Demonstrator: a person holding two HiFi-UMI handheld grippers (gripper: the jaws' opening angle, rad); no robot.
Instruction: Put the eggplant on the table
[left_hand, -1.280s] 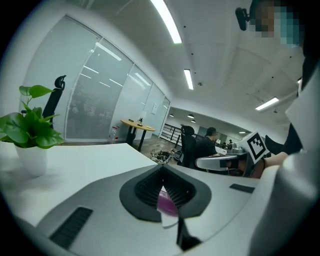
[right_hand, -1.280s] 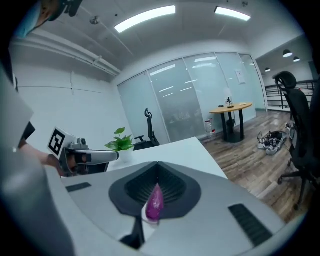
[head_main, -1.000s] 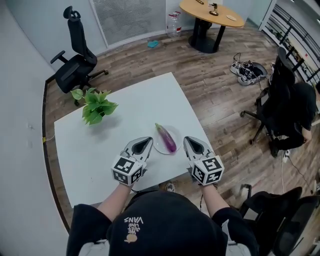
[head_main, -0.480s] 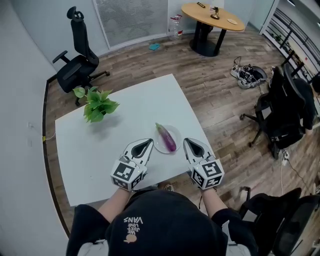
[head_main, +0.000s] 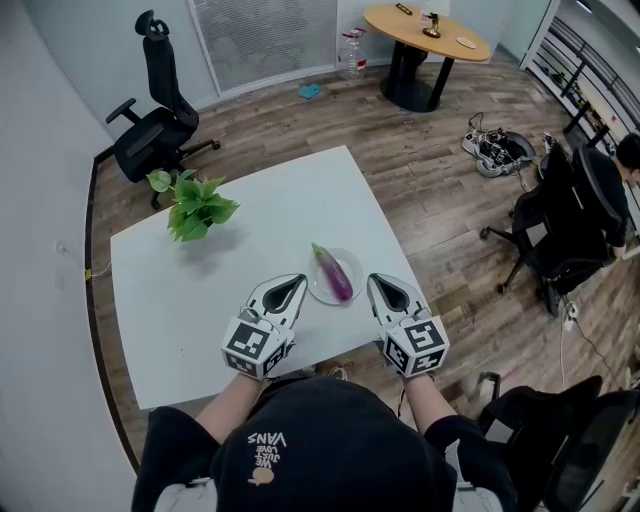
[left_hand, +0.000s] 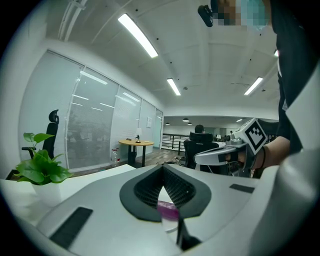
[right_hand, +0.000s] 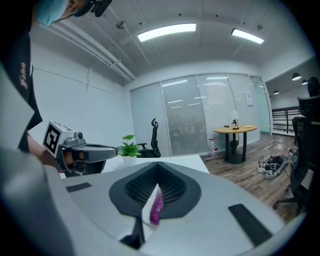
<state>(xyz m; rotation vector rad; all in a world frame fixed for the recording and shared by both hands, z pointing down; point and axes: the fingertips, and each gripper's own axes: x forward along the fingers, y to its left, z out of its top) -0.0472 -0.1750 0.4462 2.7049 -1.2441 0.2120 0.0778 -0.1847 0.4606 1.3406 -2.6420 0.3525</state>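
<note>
A purple eggplant (head_main: 334, 275) lies on a small white plate (head_main: 349, 267) near the front right edge of the white table (head_main: 220, 270). My left gripper (head_main: 291, 287) hovers just left of the plate, shut and empty. My right gripper (head_main: 381, 287) hovers just right of the plate, also shut and empty. Neither touches the eggplant. In the left gripper view a bit of the eggplant (left_hand: 168, 212) shows beyond the closed jaws. The right gripper view shows the eggplant (right_hand: 156, 209) the same way, past its closed jaws.
A potted green plant (head_main: 194, 208) stands at the table's back left. A black office chair (head_main: 150, 130) is behind the table, another chair (head_main: 565, 220) to the right. A round wooden table (head_main: 425, 30) stands far back. Shoes and cables (head_main: 497, 146) lie on the floor.
The left gripper has shifted slightly and risen a little; the right gripper has hardly moved. The eggplant and plate stay put. The person by the chair on the right has moved away.
</note>
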